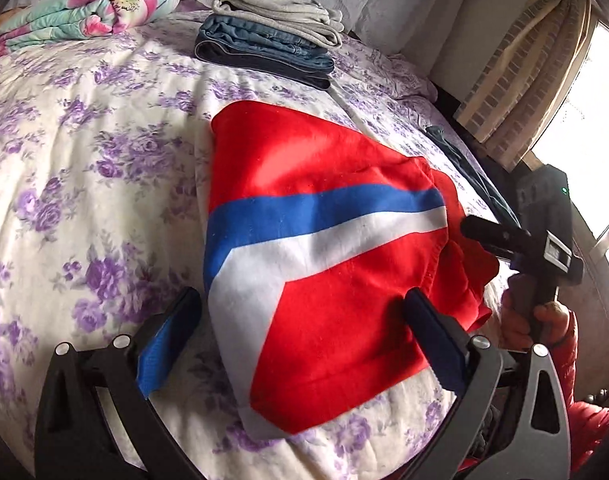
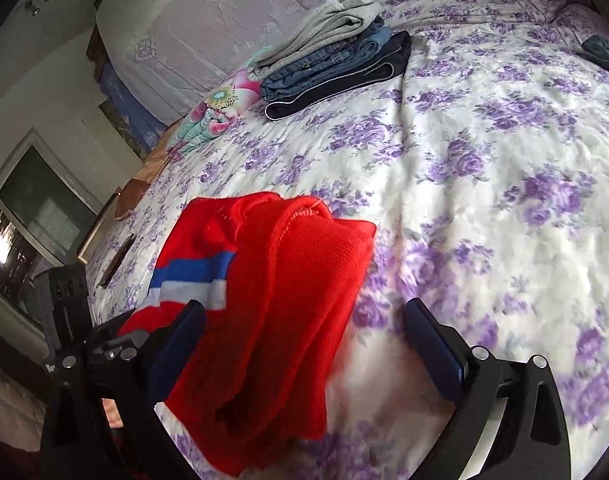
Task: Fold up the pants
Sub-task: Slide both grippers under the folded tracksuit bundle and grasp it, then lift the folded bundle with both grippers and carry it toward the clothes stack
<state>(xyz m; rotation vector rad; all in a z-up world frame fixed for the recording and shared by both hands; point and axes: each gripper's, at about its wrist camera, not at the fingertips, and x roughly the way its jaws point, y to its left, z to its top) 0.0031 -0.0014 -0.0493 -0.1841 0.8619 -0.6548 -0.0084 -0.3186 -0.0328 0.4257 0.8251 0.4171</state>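
pants (image 1: 316,264): red knit fabric, crossed by 1 blue band and 1 white band lying side by side. they are laid on the bedspread (image 1: 84,160), white with purple flowers, toward the near edge of the bed. in the left wrist view the cloth is seen folded over on itself into a broad flat panel, the bands bent at an angle near the left edge; looser red folds are bunched at the right side. in the right wrist view a ribbed hem or waistband is shown at the far end, and the red layers are rumpled.

left gripper (image 1: 304,340): jaws spread wide, 1 finger on each side of the near part of the panel; nothing is clamped. contact with the cloth cannot be told.

right gripper (image 2: 304,344): jaws spread wide above the near end of the pants, nothing clamped. it is seen from the left wrist view beside the bunched folds, held by a hand (image 1: 544,320) in a red sleeve.

stack of folded clothes (image 1: 272,40): grey on top, denim beneath, dark at the bottom; set well apart, at the far side of the bed.

floral quilt (image 1: 88,12): rolled, beside the stack.
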